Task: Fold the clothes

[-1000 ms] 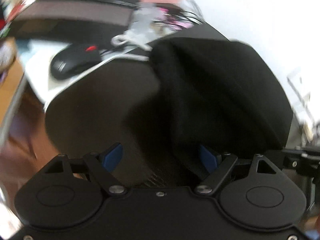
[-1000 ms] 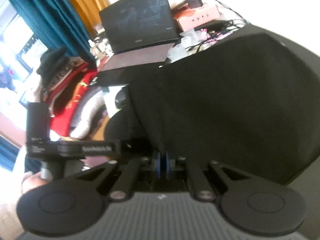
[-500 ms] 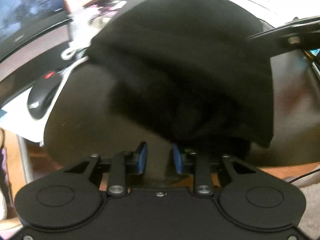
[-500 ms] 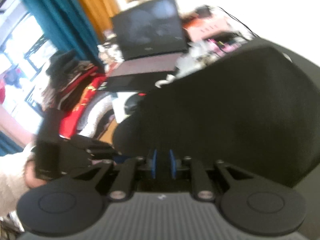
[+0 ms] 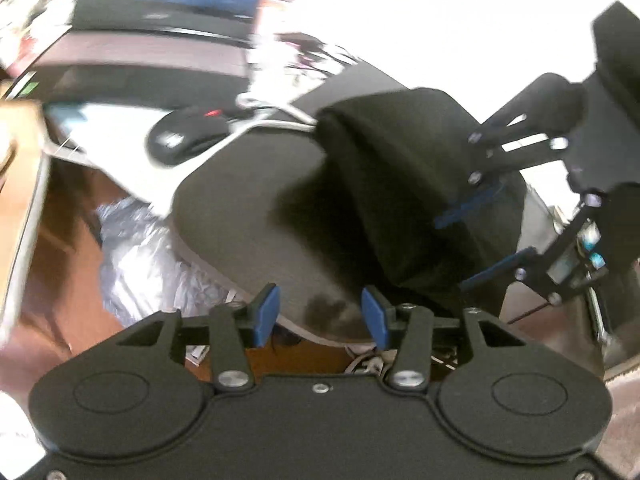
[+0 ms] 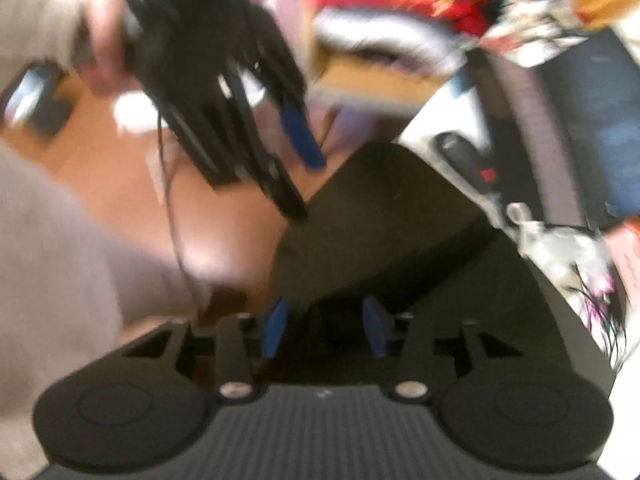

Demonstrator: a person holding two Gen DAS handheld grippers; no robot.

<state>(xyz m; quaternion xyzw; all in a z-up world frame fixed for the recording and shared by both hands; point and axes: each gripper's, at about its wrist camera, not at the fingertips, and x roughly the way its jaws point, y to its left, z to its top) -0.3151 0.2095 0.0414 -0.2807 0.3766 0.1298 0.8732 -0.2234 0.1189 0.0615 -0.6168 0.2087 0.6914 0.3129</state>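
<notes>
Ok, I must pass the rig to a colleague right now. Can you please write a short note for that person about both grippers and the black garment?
Left gripper: jaws opening, no cloth between them; it is at the near edge of the dark mat.
Right gripper: jaws opening, with the edge of the black garment between them; it does not look clamped, though the view is blurred.
Garment: lies doubled over on the mat, not far from the mouse.
Done: at least one fold seems made.
Left: check and tidy the fold. Whether the clothes pile also needs folding, I cannot tell.
</notes>
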